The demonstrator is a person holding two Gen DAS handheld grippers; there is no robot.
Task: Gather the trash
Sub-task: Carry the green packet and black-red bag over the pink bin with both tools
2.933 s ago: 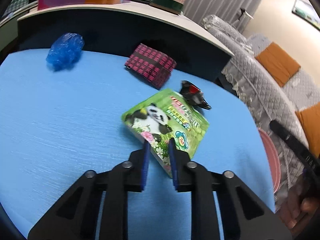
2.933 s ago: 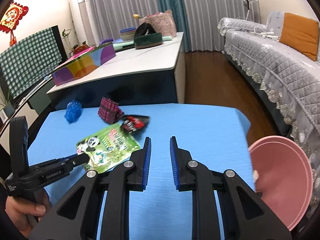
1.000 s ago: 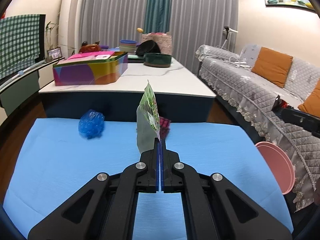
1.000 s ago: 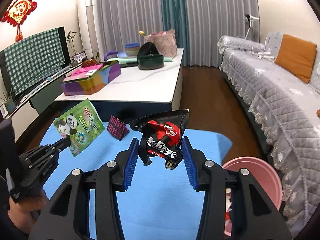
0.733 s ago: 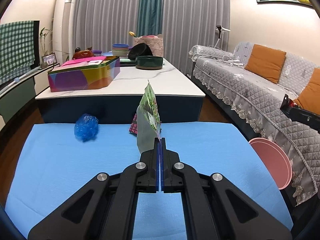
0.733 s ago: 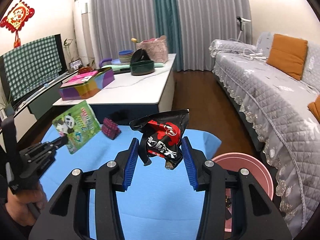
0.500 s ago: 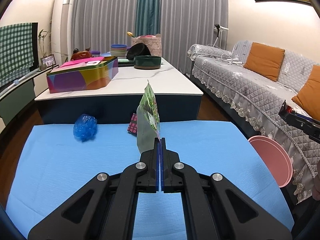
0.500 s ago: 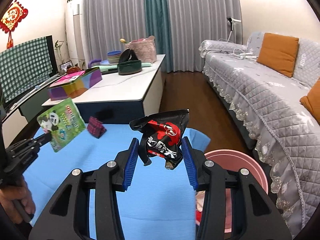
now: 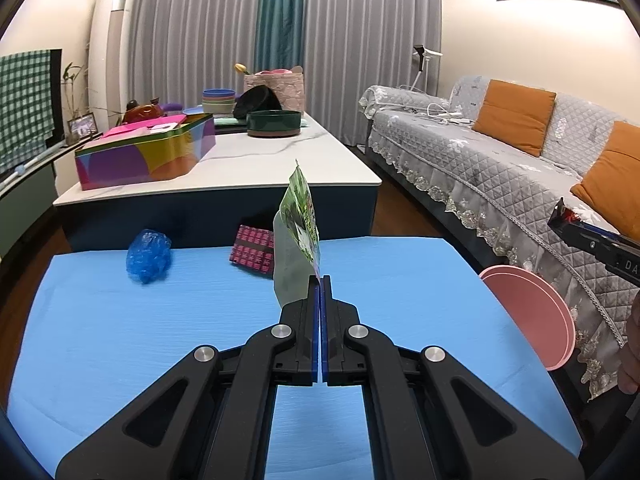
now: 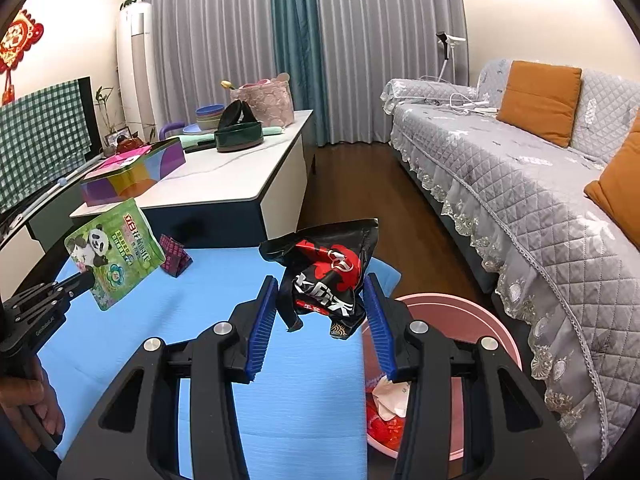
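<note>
Trash in 2 pieces is held above the blue desk (image 9: 120,320). Left gripper (image 9: 321,280): fingers clenched on the lower edge of a green panda snack bag (image 9: 300,216), which stands upright and edge-on in the left wrist view. Right gripper (image 10: 322,312): fingers grasping a crumpled black-and-red wrapper (image 10: 326,276) from both sides, near the desk's right edge and beside a pink bin (image 10: 472,312) that already contains red and white scraps. On the desk lie a blue plastic wad (image 9: 149,255) and a pink-and-black checked packet (image 9: 253,249), well apart from both grippers.
</note>
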